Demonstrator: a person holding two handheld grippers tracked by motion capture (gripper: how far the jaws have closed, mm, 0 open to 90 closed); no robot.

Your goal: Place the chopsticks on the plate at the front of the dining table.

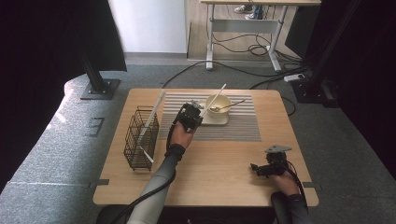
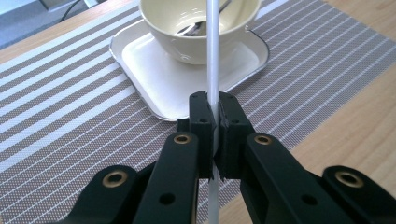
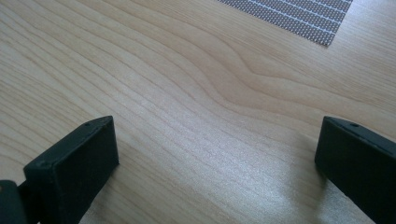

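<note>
My left gripper (image 1: 198,115) (image 2: 213,106) is shut on a long white stick (image 1: 215,97) (image 2: 213,51). The stick slants up and away across the rim of a cream bowl (image 1: 219,100) (image 2: 161,21). A metal spoon (image 1: 231,105) (image 2: 190,29) lies in the bowl, which sits on a white square plate (image 1: 220,120) (image 2: 149,74) on a striped placemat (image 1: 236,130) (image 2: 60,116). My right gripper (image 1: 255,168) (image 3: 217,154) rests low over bare wood at the table's near right. Its jaws stand wide apart with nothing between them.
A black wire basket (image 1: 140,140) stands on the table's left side, and another white stick (image 1: 155,111) leans out of it. Beyond the table, cables cross the grey floor and a desk frame (image 1: 243,28) stands there.
</note>
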